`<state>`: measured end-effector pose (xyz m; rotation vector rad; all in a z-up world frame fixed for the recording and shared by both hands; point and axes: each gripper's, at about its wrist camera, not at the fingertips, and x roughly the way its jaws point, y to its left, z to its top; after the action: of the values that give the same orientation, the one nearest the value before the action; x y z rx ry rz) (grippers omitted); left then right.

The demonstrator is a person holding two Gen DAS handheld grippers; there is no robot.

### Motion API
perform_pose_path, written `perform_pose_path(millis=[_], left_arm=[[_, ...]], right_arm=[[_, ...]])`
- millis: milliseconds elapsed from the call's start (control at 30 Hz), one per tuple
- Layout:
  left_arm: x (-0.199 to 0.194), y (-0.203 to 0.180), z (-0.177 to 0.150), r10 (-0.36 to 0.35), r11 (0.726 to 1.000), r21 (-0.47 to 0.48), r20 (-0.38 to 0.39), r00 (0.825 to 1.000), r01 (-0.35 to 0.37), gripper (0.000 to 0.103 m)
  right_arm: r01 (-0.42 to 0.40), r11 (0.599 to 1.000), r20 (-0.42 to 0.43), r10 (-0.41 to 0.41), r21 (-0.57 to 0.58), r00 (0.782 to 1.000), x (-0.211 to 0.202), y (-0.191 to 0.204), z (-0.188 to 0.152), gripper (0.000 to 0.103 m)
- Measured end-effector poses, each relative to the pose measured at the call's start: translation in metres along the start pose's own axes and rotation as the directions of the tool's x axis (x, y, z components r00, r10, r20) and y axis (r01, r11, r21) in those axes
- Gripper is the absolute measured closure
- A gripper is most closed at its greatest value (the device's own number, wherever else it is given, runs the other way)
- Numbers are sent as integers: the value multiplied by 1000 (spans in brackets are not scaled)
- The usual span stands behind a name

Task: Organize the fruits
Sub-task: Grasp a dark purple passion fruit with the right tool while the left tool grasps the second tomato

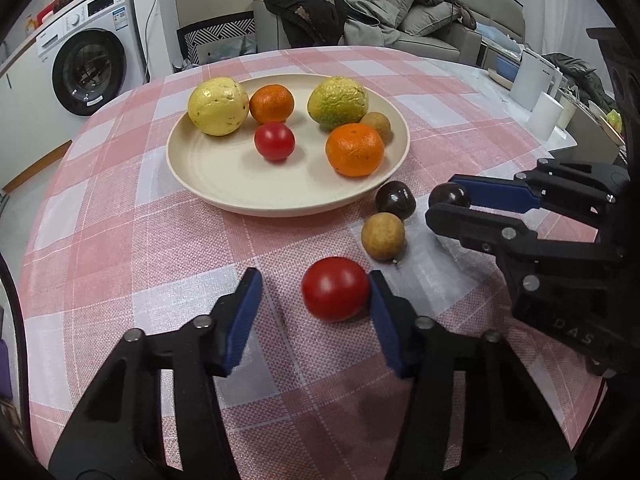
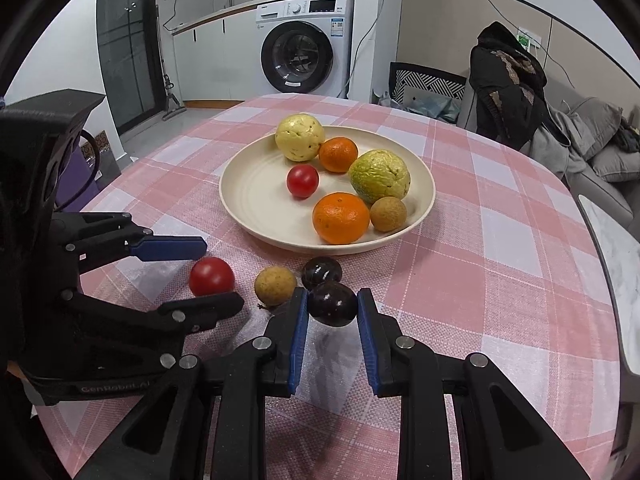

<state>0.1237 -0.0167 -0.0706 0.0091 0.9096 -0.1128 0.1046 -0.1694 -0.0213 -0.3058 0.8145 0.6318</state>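
Left wrist view is showing the surface [image 1: 120,208], lying under a pink checked cloth and stretching ahead of both claws. Sitting well ahead of them is a cream plate [image 1: 224,184], carrying two yellow-green fruits, two oranges, a small red tomato and a brown longan. Nearer, the left claw [image 1: 316,316] is standing spread wide, its right pad touching a red tomato [image 1: 335,289] while its left pad is staying clear of it; that tomato is resting on the cloth. Just ahead and to the right of this claw a second longan [image 1: 383,235] and a dark plum [image 1: 395,199] are lying beside the plate's rim. Right wrist view is showing the right claw [image 2: 333,322] pressing both blue pads against another dark plum [image 2: 334,304], gripping it.
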Motion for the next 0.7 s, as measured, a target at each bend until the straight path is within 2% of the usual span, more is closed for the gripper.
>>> perform_pose_path(millis=[33, 100, 133, 400, 700], left_arm=[[0, -1, 0, -6, 1000, 5, 2, 1000, 6, 62], [-1, -2, 0, -17, 1000, 16, 4, 1000, 17, 73], [-1, -3, 0, -25, 999, 21, 5, 1000, 25, 75], [-7, 3, -1, -59, 998, -7, 32, 998, 59, 75], [-25, 7, -2, 5, 1000, 0, 109, 994, -5, 75]], right_arm=[[-6, 1000, -2, 6, 11, 1000, 0, -3, 0, 78], [-15, 999, -7, 16, 29, 1000, 2, -7, 0, 78], [-22, 999, -7, 22, 41, 1000, 3, -9, 0, 78], [-45, 997, 16, 44, 66, 999, 0, -15, 2, 78], [-71, 996, 71, 68, 47, 995, -10, -9, 8, 78]])
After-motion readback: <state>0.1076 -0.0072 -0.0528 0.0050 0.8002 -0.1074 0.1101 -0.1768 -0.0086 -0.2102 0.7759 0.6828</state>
